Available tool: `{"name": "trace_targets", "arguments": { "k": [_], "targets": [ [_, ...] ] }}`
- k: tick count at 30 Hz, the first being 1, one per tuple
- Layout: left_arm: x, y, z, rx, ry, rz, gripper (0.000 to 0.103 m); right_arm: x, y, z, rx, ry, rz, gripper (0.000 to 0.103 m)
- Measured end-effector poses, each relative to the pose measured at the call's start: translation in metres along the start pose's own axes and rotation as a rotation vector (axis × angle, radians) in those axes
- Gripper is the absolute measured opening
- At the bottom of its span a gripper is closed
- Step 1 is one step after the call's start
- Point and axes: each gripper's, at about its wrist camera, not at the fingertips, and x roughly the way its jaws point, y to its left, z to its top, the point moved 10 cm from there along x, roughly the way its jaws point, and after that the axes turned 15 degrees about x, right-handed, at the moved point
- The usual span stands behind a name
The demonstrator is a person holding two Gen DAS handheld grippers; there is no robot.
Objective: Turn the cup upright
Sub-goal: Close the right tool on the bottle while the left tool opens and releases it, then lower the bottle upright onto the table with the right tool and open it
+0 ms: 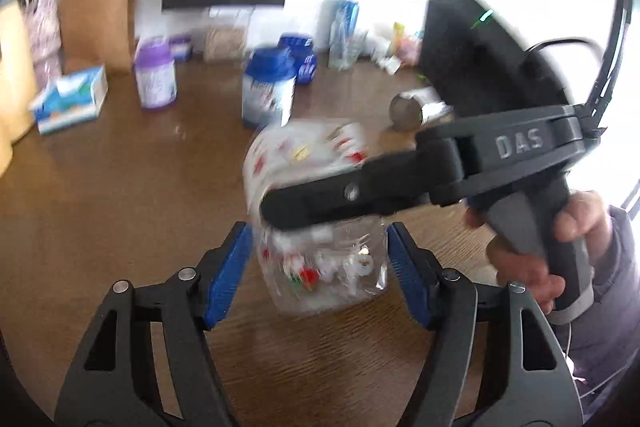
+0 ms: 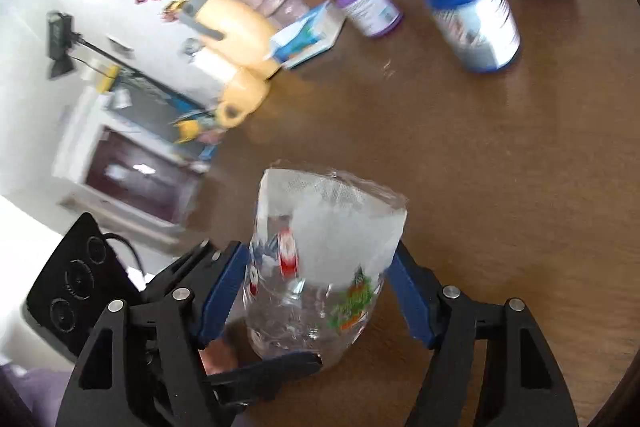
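A clear plastic cup (image 1: 320,223) with coloured prints is held above the brown table (image 1: 120,187), tilted and blurred. My left gripper (image 1: 320,267) has its blue pads on both sides of the cup's lower part. My right gripper (image 2: 316,283) also closes its blue pads on the cup (image 2: 320,259); its black finger crosses the cup in the left wrist view (image 1: 332,195). In the right wrist view the cup's frosted end points away from the camera.
A blue-lidded jar (image 1: 268,87), a purple-lidded jar (image 1: 154,75), a tissue box (image 1: 72,99), a brown paper bag (image 1: 100,15) and a metal can (image 1: 416,107) stand or lie at the far side. Yellow figurines (image 2: 236,39) sit at the table's left edge.
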Motion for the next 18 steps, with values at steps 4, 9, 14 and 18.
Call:
{"name": "trace_targets", "arguments": {
  "k": [4,9,14,18],
  "targets": [
    [0.004,0.023,-0.015,-0.074,0.061,0.047,0.070,-0.001,0.012,0.016,-0.204,-0.176,-0.202,0.073],
    [0.004,0.053,-0.030,-0.178,0.095,0.084,0.077,0.024,0.035,0.014,-0.504,-0.252,-0.358,0.075],
    [0.006,0.058,-0.045,-0.193,0.125,0.102,0.079,0.038,0.028,0.009,-0.515,-0.211,-0.354,0.079],
    [0.006,0.054,-0.042,-0.174,0.112,0.098,0.084,0.036,0.027,0.005,-0.497,-0.189,-0.348,0.080]
  ]
}}
